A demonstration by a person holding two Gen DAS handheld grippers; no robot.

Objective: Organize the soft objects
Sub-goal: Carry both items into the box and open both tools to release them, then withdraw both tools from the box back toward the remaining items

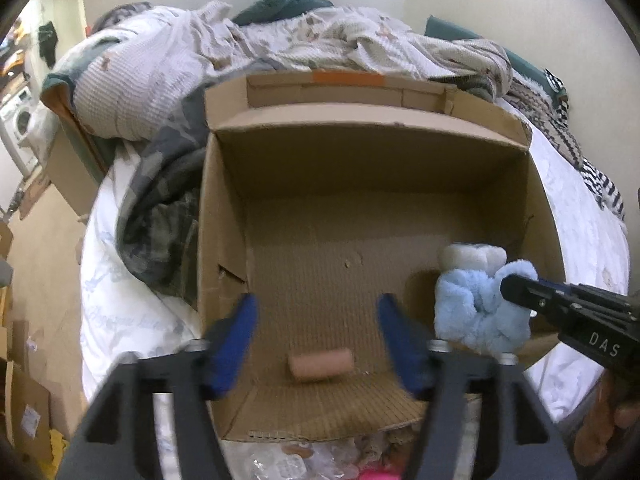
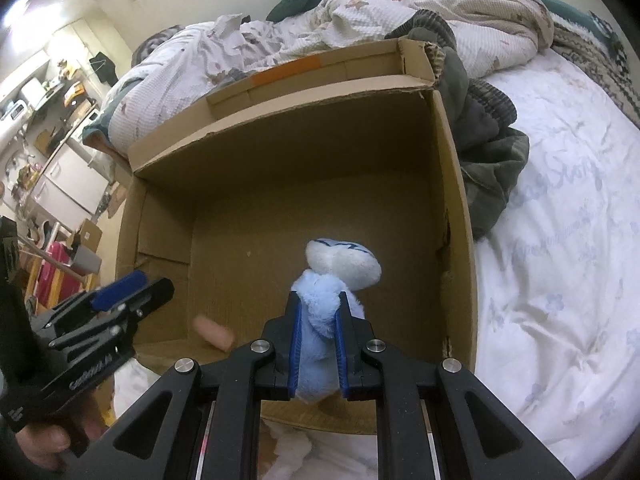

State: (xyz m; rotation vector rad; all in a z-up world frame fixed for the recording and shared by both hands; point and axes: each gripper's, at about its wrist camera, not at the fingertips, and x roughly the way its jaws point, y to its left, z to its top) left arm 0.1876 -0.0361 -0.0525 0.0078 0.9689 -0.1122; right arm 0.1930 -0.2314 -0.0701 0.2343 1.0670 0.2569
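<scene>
- Bed (image 2: 560, 240) under white bedding carries everything; its far end is buried in crumpled blankets (image 1: 280, 40), and the lens rim cuts off its edges.
- Cardboard box (image 1: 224, 208) sits open on the bed, flaps up, floor mostly bare; dark clothes (image 2: 492, 168) press against one wall.
- Blue-and-white plush toy (image 2: 320, 300) hangs inside the box near that wall, pinched by the right gripper (image 2: 317, 344), jaws closed on its body; its lower part is hidden.
- Left gripper (image 1: 316, 340) hovers over the near box edge, jaws spread, nothing between them.
- Small pinkish roll (image 1: 322, 364), blurred, possibly a sock, lies on the box floor below it.
</scene>
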